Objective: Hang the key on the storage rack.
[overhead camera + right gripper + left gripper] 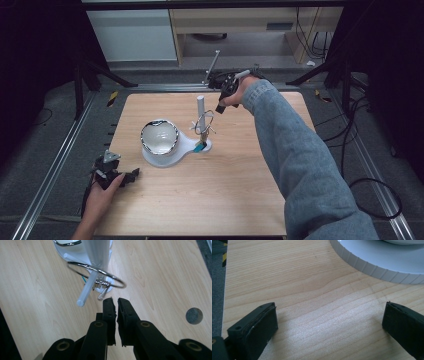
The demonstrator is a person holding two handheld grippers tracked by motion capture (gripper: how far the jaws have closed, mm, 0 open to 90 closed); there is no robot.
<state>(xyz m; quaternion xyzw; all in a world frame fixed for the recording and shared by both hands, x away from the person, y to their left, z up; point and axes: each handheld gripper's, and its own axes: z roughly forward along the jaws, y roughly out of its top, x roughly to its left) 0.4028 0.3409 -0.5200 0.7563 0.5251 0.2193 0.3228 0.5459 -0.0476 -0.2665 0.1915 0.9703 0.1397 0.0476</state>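
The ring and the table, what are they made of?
The ring looks like shiny metal wire: thin, silvery, with bright glints. The table looks like pale wood, or a wood-look sheet: light brown grain lines run across a smooth, matt top.

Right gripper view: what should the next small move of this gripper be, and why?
Probably open the jaws somewhat wider and ease forward toward the metal ring. The right gripper hovers just short of the ring on the white stand. Its jaws stand almost together with nothing between them, so they seem too narrow to take the wire or the clear rod.
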